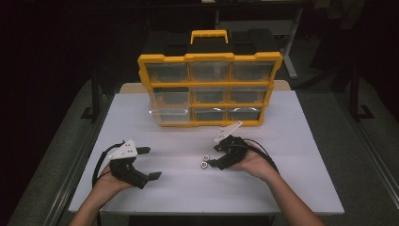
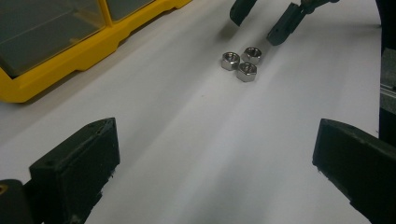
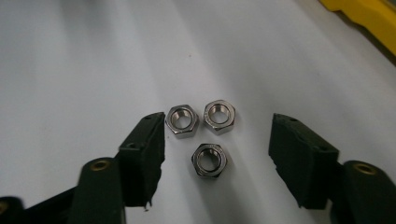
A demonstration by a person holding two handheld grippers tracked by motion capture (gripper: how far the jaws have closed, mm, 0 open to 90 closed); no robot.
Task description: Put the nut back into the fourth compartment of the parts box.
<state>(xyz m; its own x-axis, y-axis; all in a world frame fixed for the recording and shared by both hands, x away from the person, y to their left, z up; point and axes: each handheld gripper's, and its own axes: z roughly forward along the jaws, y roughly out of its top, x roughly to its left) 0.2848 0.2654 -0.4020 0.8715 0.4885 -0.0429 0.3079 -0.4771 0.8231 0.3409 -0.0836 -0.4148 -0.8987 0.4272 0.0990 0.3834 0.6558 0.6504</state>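
Three steel hex nuts [image 3: 208,135] lie close together on the white table [image 1: 282,179], also seen as a small cluster [image 1: 205,161] in the high view and farther off [image 2: 243,63] in the left gripper view. My right gripper [image 3: 217,140] hangs low over them, open, its jaws on either side of the cluster; the left jaw sits right beside one nut, and nothing is gripped. In the high view the right gripper [image 1: 212,156] is just right of the nuts. My left gripper [image 1: 151,163] rests at the front left, wide open and empty [image 2: 217,158], pointing at the nuts.
A yellow parts organizer [image 1: 209,87] with clear drawers stands upright at the back of the table. Its bottom left drawer [image 1: 169,115] is pulled partly out. The organizer's yellow frame [image 2: 46,70] is on the left of the left gripper view.
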